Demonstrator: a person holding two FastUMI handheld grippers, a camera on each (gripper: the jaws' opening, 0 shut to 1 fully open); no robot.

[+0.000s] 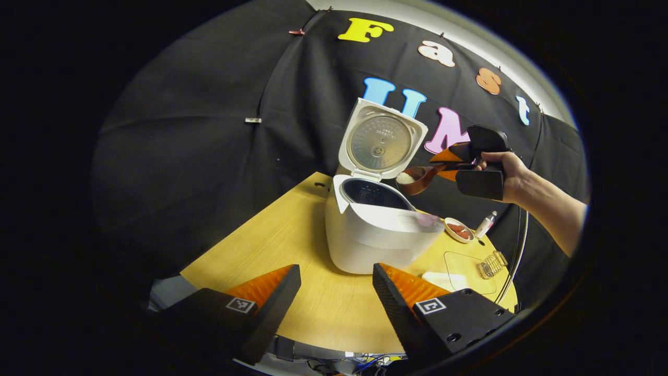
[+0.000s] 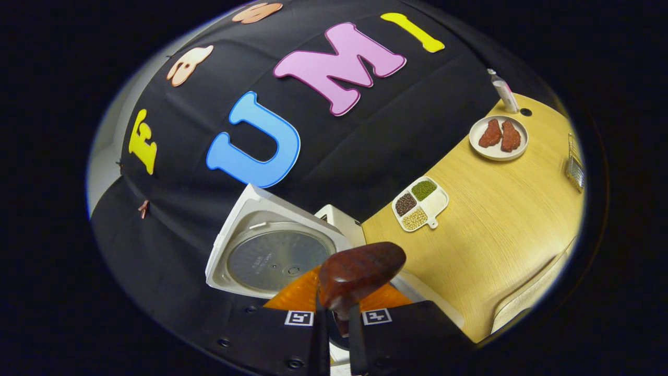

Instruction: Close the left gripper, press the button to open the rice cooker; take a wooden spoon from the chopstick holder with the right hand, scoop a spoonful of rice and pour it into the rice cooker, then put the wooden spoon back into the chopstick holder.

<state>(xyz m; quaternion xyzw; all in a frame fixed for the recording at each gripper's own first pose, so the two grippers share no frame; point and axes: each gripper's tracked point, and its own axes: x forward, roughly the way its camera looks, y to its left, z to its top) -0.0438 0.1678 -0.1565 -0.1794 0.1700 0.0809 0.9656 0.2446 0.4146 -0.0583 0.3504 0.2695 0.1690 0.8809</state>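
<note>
- Stood wide apart and held nothing: the jaws of the left gripper [image 1: 336, 292], low over the near edge of the wooden table [image 1: 292, 235].
- Sat straight ahead of those jaws, well beyond the tips: the white rice cooker [image 1: 378, 235], lid [image 1: 382, 140] tipped up and back, dark inner pot [image 1: 373, 194] exposed.
- Hung above the pot's far right rim, up and right of the left jaws: the wooden spoon [image 1: 415, 179], bowl turned upward with white rice in it.
- Gripped that spoon by the handle: the right gripper [image 1: 450, 163], carried by a hand [image 1: 509, 175].
- In the right gripper view, nearly closed, pinching the spoon handle between them: the jaws of the right gripper [image 2: 338, 318]; spoon bowl [image 2: 360, 271] just ahead of the tips, blocking part of the cooker below.
- Lay left of and beyond those tips: the raised lid [image 2: 274, 250].
- Stood farther ahead to the right on the table [image 2: 501, 219]: a divided dish of beans [image 2: 420, 203], a plate with two reddish pieces [image 2: 498, 137], a small bottle [image 2: 505, 93], a wire rack [image 2: 575, 164].
- Could not pick out the chopstick holder with any certainty.
</note>
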